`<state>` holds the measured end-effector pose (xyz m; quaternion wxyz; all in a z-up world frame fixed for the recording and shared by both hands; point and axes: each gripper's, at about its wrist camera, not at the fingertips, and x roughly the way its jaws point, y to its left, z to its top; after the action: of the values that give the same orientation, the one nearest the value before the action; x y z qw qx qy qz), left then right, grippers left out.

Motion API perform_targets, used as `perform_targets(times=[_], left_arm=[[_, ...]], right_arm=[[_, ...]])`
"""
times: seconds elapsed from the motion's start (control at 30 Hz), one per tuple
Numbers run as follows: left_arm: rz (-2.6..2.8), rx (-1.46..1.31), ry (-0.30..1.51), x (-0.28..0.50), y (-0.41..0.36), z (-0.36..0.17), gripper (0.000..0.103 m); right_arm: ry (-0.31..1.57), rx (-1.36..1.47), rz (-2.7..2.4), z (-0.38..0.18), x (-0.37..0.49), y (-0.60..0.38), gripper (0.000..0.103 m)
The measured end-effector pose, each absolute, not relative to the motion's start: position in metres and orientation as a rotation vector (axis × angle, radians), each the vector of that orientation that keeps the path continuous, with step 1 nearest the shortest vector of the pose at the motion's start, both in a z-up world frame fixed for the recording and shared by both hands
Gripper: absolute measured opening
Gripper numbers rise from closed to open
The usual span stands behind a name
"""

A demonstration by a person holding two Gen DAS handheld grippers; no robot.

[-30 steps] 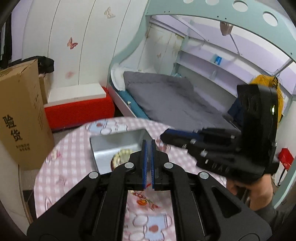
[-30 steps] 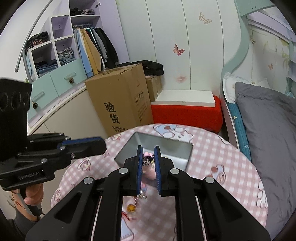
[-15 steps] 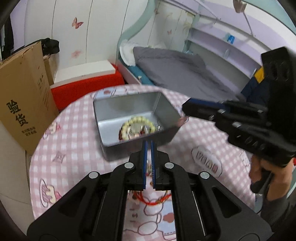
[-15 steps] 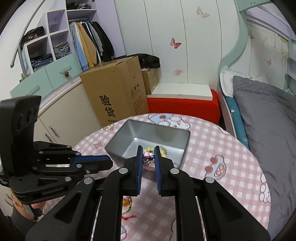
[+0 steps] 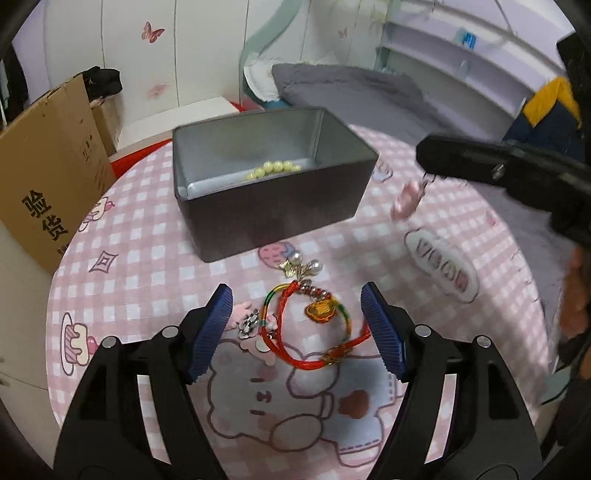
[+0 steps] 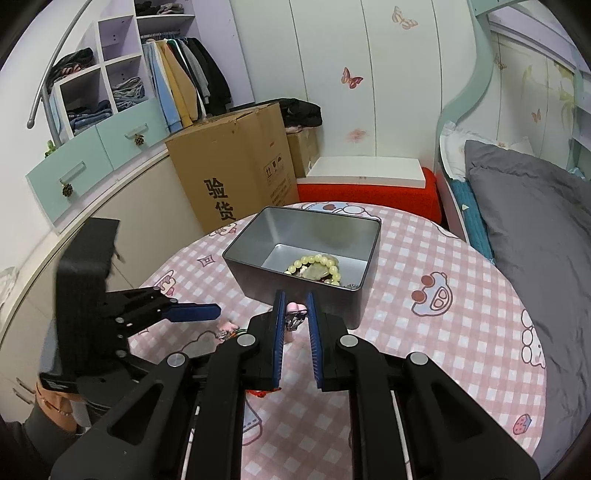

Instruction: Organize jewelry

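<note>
Left gripper (image 5: 297,328) jaws opening w/ red cord bracelet (image 5: 314,332) between them, unpinched, so next we close on it; right gripper (image 6: 295,317) holds pink charm (image 5: 406,199).

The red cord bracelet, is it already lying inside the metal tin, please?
No, the red cord bracelet lies on the tablecloth in front of the metal tin.

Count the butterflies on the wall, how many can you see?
3 in the right wrist view: one high up, one below it, and a faded pink one lower, above the white board. More may be hidden outside the picture.
</note>
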<state>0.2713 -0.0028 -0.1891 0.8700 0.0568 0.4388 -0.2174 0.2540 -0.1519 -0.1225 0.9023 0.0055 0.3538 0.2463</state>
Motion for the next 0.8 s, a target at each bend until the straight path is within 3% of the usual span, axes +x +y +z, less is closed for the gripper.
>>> perform_targets(times=[0.07, 0.13, 0.2, 0.23, 0.3, 0.47, 0.8], left_arm=[[-0.459, 0.125, 0.934, 0.274, -0.005, -0.194, 0.057], [-0.451, 0.138, 0.961, 0.281, -0.005, -0.199, 0.037], [-0.461, 0.140, 0.974, 0.286, -0.004, -0.205, 0.030], [-0.473, 0.136, 0.974, 0.285, -0.004, -0.204, 0.020], [-0.486, 0.140, 0.979, 0.284, -0.006, -0.203, 0.009], [-0.489, 0.090, 0.932, 0.278, 0.002, -0.189, 0.008], [-0.559, -0.064, 0.733, 0.286, 0.025, -0.105, 0.007]], right_arm=[[0.733, 0.012, 0.511, -0.123, 0.254, -0.152, 0.011], [0.738, 0.011, 0.513, -0.125, 0.255, -0.152, 0.011], [0.741, 0.012, 0.513, -0.127, 0.256, -0.151, 0.011], [0.743, 0.013, 0.514, -0.127, 0.257, -0.151, 0.011], [0.744, 0.012, 0.513, -0.128, 0.258, -0.151, 0.011], [0.731, 0.012, 0.518, -0.124, 0.257, -0.149, 0.011], [0.664, 0.014, 0.525, -0.096, 0.269, -0.146, 0.011]])
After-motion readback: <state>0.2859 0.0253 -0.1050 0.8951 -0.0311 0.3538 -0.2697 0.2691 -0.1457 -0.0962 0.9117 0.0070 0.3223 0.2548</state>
